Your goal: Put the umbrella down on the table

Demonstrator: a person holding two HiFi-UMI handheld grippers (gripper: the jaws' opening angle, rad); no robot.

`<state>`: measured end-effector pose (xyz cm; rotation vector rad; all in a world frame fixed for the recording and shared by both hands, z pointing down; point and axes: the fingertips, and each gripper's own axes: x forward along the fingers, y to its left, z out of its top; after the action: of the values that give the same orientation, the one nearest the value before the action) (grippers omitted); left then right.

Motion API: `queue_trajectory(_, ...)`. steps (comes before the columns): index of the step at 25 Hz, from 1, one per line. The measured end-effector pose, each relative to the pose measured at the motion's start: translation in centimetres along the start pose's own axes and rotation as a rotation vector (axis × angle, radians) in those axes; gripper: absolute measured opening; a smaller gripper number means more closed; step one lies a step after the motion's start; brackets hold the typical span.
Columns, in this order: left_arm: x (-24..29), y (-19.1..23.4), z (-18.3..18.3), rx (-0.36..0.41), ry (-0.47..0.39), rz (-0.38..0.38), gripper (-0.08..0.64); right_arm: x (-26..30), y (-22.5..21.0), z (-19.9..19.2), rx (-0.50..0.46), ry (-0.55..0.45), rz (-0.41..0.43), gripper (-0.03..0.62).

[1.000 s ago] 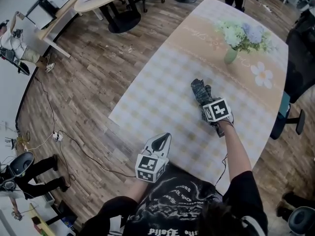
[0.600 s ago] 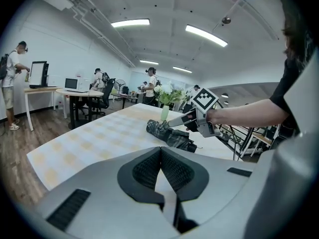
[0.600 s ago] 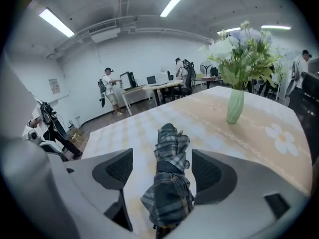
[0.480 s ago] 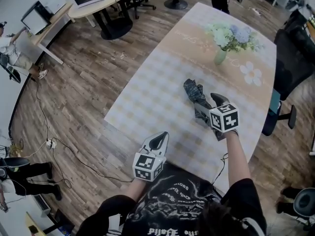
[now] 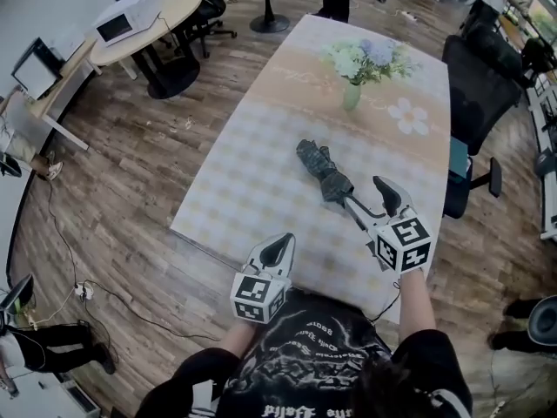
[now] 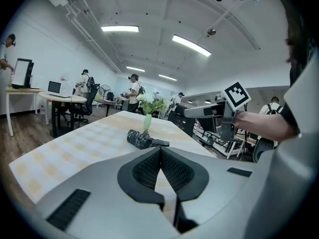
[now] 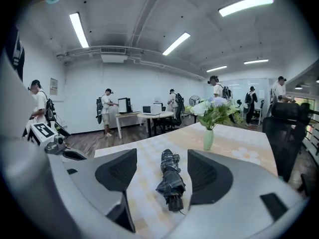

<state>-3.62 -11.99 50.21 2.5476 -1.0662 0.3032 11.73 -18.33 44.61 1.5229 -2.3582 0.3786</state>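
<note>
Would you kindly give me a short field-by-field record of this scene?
umbrella: folded, lying flat on the table, touched by neither gripper
right gripper: jaws apart, just narrowed slightly, nothing between them, umbrella ahead
left gripper: jaws together, empty, at the table's near edge
vase of flowers: upright, beyond the umbrella
task: looks done

umbrella point(image 5: 324, 174): on table point(image 5: 252, 181) | vase point(image 5: 352, 96): behind umbrella | chair point(image 5: 474, 94): right of table, seemingly apart
</note>
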Motion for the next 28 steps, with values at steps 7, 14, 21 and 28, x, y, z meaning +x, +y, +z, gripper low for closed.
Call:
queue_trajectory(7, 1.2, 0.2, 0.6, 0.039, -0.011, -0.076, 0.02, -3.9, -0.2, -2.0, 0.082, -0.118, -0.154, 0.301)
queue_trajectory(14, 1.2, -1.3, 1.0, 0.054, -0.015, -0.129, 0.02, -9.1, 0.2, -5.7, 0.153, -0.161, -0.303, 0.287)
queue_trajectory(21, 1.8, -2.2, 0.9, 0.061, -0.016, -0.163, 0.02, -11.9, 1.2, -10.5, 0.201, -0.1, -0.4, 0.286)
queue_trajectory(28, 2.0, -2.5, 1.0, 0.085, -0.017, -0.181, 0.02, -13.0, 0.7, -12.0, 0.241, -0.077, -0.458, 0.243)
